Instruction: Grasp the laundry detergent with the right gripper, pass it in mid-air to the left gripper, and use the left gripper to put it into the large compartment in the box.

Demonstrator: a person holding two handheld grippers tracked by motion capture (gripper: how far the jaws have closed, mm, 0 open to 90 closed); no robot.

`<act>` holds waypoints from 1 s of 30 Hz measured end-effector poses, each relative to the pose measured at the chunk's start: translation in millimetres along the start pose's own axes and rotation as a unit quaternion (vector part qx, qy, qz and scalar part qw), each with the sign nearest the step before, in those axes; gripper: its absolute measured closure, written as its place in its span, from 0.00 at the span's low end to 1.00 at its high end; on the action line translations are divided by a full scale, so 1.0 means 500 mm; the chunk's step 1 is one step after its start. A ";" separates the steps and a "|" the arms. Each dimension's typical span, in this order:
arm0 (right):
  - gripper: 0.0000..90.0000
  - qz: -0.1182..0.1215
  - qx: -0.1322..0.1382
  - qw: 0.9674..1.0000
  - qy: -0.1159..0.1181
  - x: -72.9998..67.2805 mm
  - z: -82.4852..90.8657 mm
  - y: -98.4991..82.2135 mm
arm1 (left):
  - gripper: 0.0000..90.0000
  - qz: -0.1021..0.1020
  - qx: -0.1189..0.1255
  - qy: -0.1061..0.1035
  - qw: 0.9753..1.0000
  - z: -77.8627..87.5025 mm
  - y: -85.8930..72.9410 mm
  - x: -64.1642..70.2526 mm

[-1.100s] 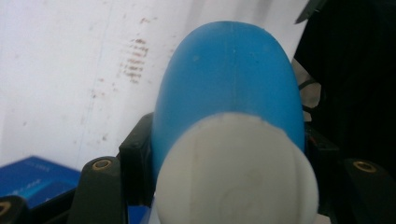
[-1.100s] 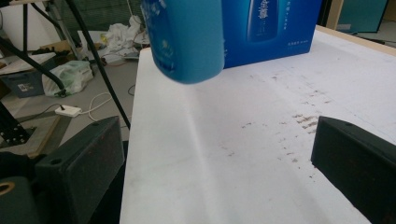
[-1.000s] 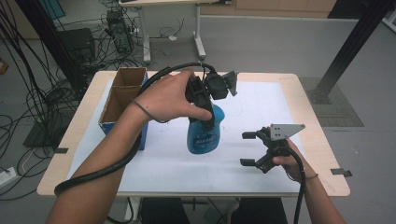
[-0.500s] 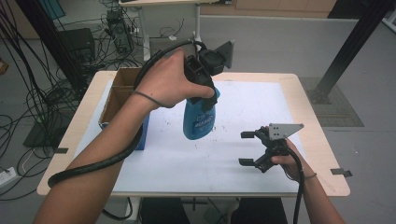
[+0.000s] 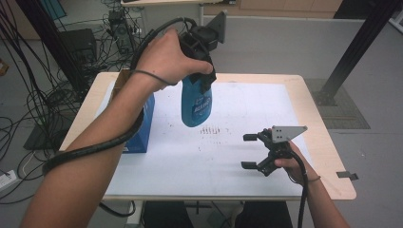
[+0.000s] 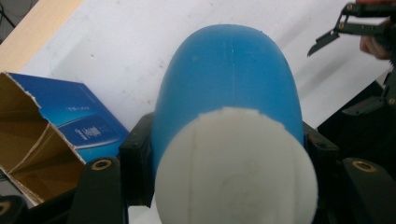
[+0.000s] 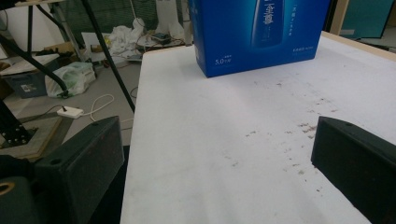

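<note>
My left gripper (image 5: 202, 71) has its fingers (image 6: 135, 161) pinching a blue bottle (image 5: 196, 103), clamped on either side of the bottle's upper part just under its white cap (image 6: 236, 170). In the high view the bottle hangs cap-up beneath my left hand (image 5: 164, 59), clear of the white surface (image 5: 247, 114), with its base above the middle of the sheet and its label facing me. In the left gripper view I look straight down the bottle, the white cap nearest and the rounded blue body swelling beyond it, one black finger pressed against each flank. To the left of the hanging bottle stands an open blue carton (image 5: 140, 126), its brown cardboard flaps (image 6: 32, 154) spread open at the top; bottle and carton are near each other but not touching. On the surface, just beyond the bottle toward my right side, is a patch of small brown specks (image 5: 211, 129). My right gripper (image 5: 252, 151) rests low at the near right part of the surface, well apart from the bottle, its fingers (image 7: 79, 163) spread wide with nothing between them. In the right gripper view the bare, speckled sheet lies between those two black fingers and the blue carton stands at the far end.
</note>
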State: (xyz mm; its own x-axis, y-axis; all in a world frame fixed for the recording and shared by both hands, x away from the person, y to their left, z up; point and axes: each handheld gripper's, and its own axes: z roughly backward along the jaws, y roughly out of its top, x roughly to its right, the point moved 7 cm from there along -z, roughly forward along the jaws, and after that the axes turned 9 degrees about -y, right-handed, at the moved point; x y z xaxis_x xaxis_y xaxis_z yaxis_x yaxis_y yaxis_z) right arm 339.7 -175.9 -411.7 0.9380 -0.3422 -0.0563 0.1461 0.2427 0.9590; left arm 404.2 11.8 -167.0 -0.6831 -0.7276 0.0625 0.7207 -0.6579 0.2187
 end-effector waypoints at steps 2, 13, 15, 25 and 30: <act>0.03 0.000 0.000 1.000 0.001 0.000 -0.001 0.000 | 0.42 0.012 0.001 0.004 1.000 0.013 0.003 -0.011; 0.03 0.006 0.005 1.000 0.000 0.000 -0.005 0.013 | 0.42 0.069 0.020 0.019 0.997 0.079 0.007 -0.085; 0.03 0.006 0.005 1.000 0.000 -0.001 -0.006 0.013 | 0.42 0.084 0.025 0.023 0.996 0.090 0.005 -0.101; 0.03 0.010 0.002 1.000 0.001 -0.001 -0.011 0.016 | 0.42 0.148 0.038 0.047 0.987 0.126 -0.032 -0.190; 0.03 0.011 0.002 1.000 0.001 0.000 -0.011 0.017 | 0.42 0.179 0.049 0.050 0.981 0.142 -0.055 -0.231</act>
State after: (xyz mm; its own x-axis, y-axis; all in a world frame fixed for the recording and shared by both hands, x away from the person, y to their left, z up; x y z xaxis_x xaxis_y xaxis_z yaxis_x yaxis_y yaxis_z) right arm 342.5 -168.6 -405.0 0.9418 -0.3343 -0.0352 0.1238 0.2475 0.9609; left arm 454.8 127.6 -111.1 -0.3692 -0.9275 0.0586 0.8944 -0.3374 0.2937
